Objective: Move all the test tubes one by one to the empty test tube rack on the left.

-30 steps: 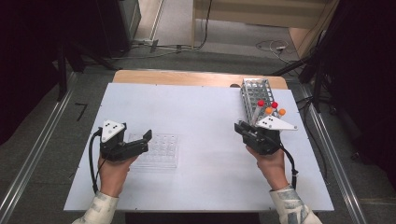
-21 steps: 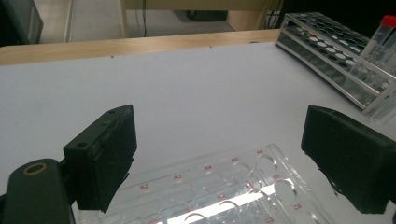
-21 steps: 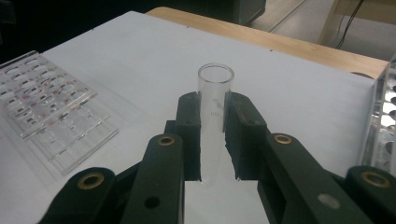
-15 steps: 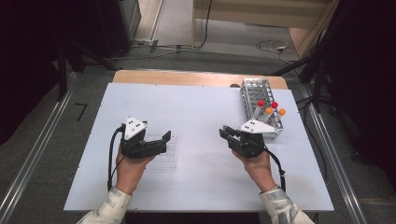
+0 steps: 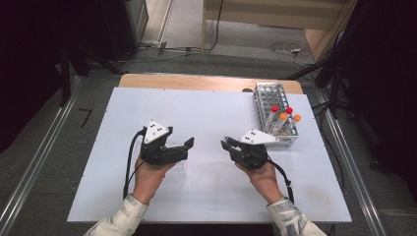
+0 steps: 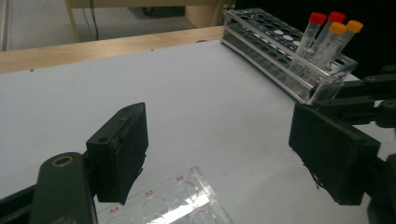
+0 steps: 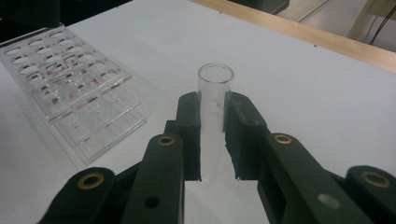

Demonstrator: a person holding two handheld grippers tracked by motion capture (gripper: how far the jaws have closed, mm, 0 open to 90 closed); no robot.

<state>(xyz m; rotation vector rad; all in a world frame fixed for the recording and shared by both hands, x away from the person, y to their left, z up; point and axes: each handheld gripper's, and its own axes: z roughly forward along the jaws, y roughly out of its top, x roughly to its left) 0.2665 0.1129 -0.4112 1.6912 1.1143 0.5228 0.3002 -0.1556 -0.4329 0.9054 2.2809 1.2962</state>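
Right gripper point(image 7: 212, 140): jaws clamped on an uncapped clear tube point(image 7: 215, 100), centre of the right gripper view.
Left gripper point(image 6: 224, 154): jaws apart, just been closing, nothing between the pads.
Well plate point(image 6: 180, 198): flat on the table point(image 5: 206, 105), lower centre, below the left gripper.
Tube rack point(image 5: 275, 105): upper right of the high view, holding capped tubes point(image 5: 282, 118).

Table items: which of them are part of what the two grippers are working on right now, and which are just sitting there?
In the job:
- open clear tube, clamped in the right gripper
- clear well plate, under the left gripper, whose jaws have just been closing with nothing between them

Lying about:
- tube rack
- capped tubes in the rack
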